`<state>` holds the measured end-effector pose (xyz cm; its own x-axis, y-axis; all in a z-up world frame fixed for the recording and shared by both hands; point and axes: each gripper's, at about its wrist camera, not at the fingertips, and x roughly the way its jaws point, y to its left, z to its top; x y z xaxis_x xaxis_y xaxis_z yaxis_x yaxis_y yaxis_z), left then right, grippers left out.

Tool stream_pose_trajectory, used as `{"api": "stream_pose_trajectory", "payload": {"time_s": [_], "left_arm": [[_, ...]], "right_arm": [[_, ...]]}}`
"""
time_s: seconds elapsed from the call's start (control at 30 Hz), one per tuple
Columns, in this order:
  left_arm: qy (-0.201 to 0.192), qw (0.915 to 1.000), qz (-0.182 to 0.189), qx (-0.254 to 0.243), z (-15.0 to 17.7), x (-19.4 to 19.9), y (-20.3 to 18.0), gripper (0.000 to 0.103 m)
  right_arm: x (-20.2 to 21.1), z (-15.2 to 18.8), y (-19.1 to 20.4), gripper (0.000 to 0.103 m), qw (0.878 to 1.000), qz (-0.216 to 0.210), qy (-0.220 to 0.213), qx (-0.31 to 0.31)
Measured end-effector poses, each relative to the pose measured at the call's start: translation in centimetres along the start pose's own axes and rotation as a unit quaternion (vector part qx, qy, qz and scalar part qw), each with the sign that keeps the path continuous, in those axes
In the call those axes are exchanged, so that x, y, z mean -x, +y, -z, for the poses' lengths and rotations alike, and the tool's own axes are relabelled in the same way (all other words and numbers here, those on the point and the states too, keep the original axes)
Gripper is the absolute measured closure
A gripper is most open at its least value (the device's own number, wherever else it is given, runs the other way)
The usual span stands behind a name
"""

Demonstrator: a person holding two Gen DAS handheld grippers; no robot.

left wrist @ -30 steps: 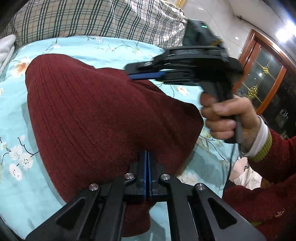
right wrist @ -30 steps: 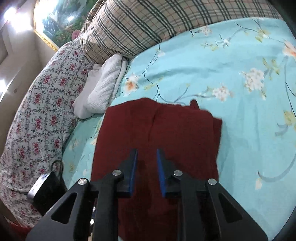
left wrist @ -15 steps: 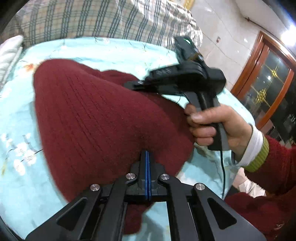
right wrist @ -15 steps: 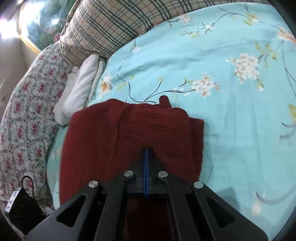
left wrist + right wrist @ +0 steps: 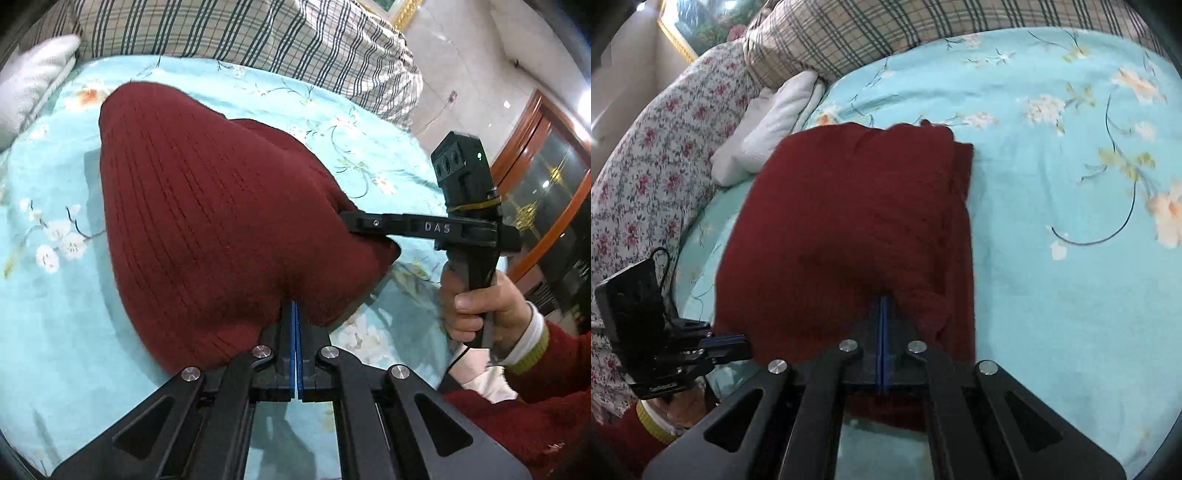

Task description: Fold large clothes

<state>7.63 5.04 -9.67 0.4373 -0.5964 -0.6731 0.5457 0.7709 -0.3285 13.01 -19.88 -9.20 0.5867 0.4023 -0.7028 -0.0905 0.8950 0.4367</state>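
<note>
From my left wrist, my left gripper (image 5: pixel 296 314) is clamped on the near hem of the dark red sweater (image 5: pixel 207 221), which rises over the turquoise floral sheet (image 5: pixel 55 295). At three o'clock my right gripper (image 5: pixel 351 221) bites its edge.

From my right wrist, my right gripper (image 5: pixel 884 306) pinches the sweater (image 5: pixel 849 221); at eight o'clock my left gripper (image 5: pixel 738 341) seems, blurrily, closed on its corner.

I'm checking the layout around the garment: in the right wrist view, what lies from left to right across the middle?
Floral quilt → white towel → dark red sweater → light blue floral bedsheet.
</note>
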Motion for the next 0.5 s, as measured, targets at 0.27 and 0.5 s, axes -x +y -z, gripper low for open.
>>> {"api": "stream_pose_trajectory", "payload": {"time_s": [0.27,0.5], "left_arm": [[-0.005,0.9998,-0.005,0.017,0.5,1.1,-0.4,0.102],[-0.077,0.9952,-0.037,0.048,-1.1,6.2,-1.0,0.078]], "right_arm": [[0.6,0.0,-0.1,0.103,1.0,-0.008,-0.002,-0.013],[4.6,0.1,2.1,0.101,0.999,-0.004,-0.043,0.01]]}}
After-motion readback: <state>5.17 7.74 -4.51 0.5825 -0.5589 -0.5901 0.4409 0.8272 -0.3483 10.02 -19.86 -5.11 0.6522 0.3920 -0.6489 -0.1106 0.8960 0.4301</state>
